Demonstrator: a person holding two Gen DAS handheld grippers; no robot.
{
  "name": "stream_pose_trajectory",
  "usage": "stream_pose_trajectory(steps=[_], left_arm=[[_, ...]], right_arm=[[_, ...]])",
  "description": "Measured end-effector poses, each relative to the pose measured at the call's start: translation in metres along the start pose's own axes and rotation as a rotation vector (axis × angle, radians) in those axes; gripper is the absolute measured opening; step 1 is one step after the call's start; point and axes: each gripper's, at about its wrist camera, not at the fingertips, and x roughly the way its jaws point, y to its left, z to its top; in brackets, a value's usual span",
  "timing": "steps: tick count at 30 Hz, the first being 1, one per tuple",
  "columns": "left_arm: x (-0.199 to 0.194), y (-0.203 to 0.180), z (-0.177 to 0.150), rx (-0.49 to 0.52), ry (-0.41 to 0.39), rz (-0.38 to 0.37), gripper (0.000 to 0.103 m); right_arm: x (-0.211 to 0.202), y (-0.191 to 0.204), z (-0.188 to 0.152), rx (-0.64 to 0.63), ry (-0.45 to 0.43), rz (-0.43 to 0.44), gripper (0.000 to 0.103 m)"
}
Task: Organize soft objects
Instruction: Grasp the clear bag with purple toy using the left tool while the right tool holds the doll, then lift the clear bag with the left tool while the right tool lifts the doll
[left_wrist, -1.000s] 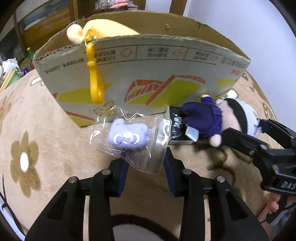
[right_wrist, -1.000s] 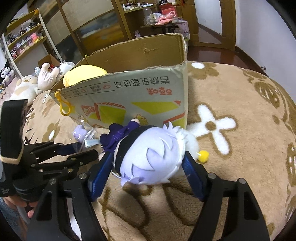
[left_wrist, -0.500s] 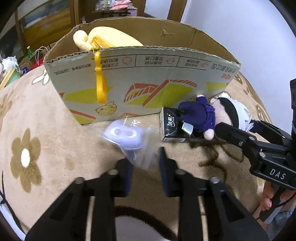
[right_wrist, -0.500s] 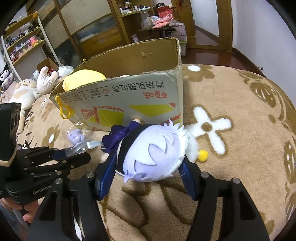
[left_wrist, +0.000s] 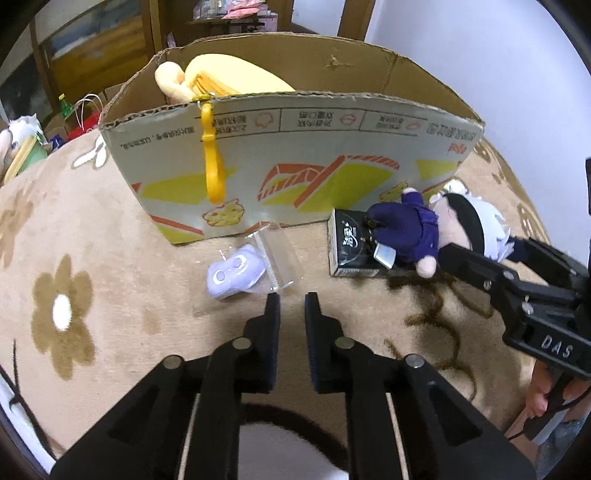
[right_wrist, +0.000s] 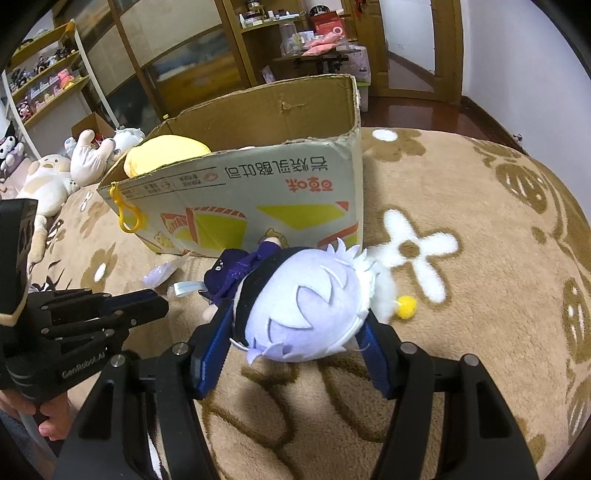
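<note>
A small purple toy in a clear bag (left_wrist: 236, 273) lies on the beige carpet in front of the cardboard box (left_wrist: 295, 158). My left gripper (left_wrist: 292, 304) is shut just short of the bag's near edge, with nothing between its pads. My right gripper (right_wrist: 299, 317) is shut on the lilac-haired head of a plush doll (right_wrist: 306, 302). The doll's navy body (left_wrist: 406, 232) rests on a black tissue pack (left_wrist: 351, 251) by the box (right_wrist: 258, 184). A yellow plush (left_wrist: 229, 77) sits inside the box, and its yellow clip (left_wrist: 214, 162) hangs over the front wall.
A small yellow pom-pom (right_wrist: 404, 306) lies on the flower-patterned carpet (right_wrist: 480, 240) right of the doll. Several plush toys (right_wrist: 44, 177) lie at the far left, with shelves behind. A hand (right_wrist: 51, 424) holds the left gripper's handle.
The left jaws closed and drew back; the bagged purple toy slipped out and now lies ahead of the fingertips. The right jaws narrowed onto the doll's head.
</note>
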Motion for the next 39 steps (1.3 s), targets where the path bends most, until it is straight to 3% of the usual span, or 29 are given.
stream_pose_trajectory(steps=[3,5,7,11,13,18,30,39], left_arm=[[-0.001,-0.003,-0.003,0.005,0.037,0.006,0.020],[-0.003,-0.004,-0.005,0.008,0.045,0.030,0.029],[-0.007,-0.003,-0.006,0.008,0.035,0.050,0.047],[-0.011,0.002,-0.004,-0.015,0.007,0.103,0.061],[-0.008,0.007,-0.002,-0.043,0.006,0.122,0.075],[-0.001,0.021,0.007,-0.108,-0.014,0.152,0.086],[0.034,0.032,0.019,-0.213,0.045,0.074,0.088],[0.043,0.029,0.020,-0.219,0.095,0.124,0.092]], right_arm=[[0.001,-0.001,0.000,0.005,0.000,0.003,0.067],[0.001,-0.002,0.001,0.007,-0.002,0.005,0.067],[0.000,-0.002,0.001,0.008,-0.004,0.006,0.067],[0.000,-0.002,0.001,0.007,-0.004,0.007,0.067],[0.000,-0.002,0.001,0.007,-0.005,0.007,0.067],[0.000,-0.003,0.004,0.007,-0.007,0.009,0.067],[-0.001,-0.001,0.005,-0.009,-0.022,0.005,0.067],[0.003,-0.001,0.006,-0.014,-0.010,0.012,0.067]])
